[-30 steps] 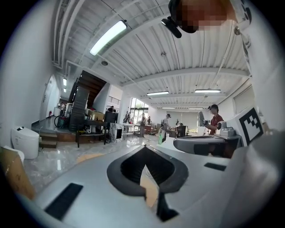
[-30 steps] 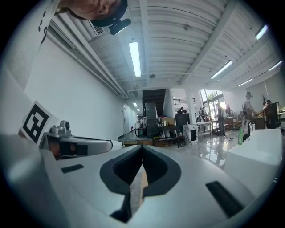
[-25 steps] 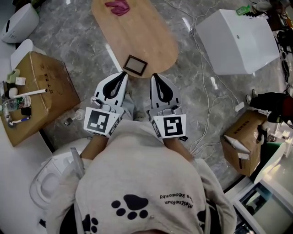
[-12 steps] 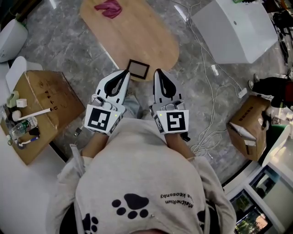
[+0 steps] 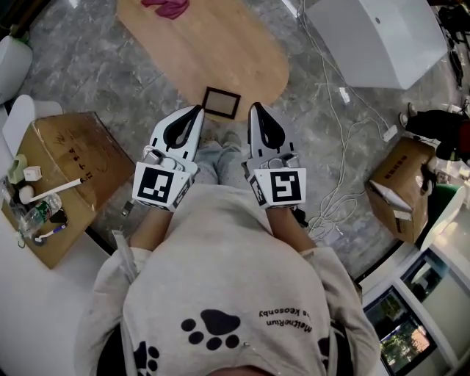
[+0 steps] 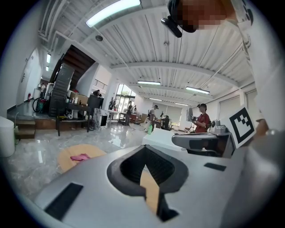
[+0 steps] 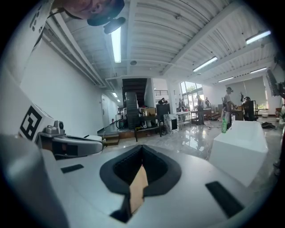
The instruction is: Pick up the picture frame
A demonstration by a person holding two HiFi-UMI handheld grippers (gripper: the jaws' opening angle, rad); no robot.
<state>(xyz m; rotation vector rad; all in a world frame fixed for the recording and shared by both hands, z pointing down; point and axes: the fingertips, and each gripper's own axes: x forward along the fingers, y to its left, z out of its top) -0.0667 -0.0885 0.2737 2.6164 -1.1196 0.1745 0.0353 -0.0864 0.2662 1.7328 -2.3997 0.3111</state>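
Note:
The picture frame (image 5: 221,103), small, dark-rimmed with a grey centre, lies flat at the near edge of the oval wooden table (image 5: 220,44). In the head view my left gripper (image 5: 197,110) points at the frame's left near corner and my right gripper (image 5: 255,109) at its right near corner. Both sit just short of the frame, side by side. Both are shut with nothing between the jaws. The left gripper view shows my left gripper (image 6: 143,149) with jaws together, and the right gripper view shows my right gripper (image 7: 141,150) the same. Neither gripper view shows the frame.
A pink cloth (image 5: 165,6) lies at the table's far end. An open cardboard box (image 5: 66,161) with small items stands left, a large white box (image 5: 382,37) far right, another cardboard box (image 5: 400,187) right. White cables (image 5: 341,147) trail over the marble floor.
Both grippers have moved forward and slightly down toward the table's near edge. Their tips now flank the frame's near corners. Jaws stayed shut.

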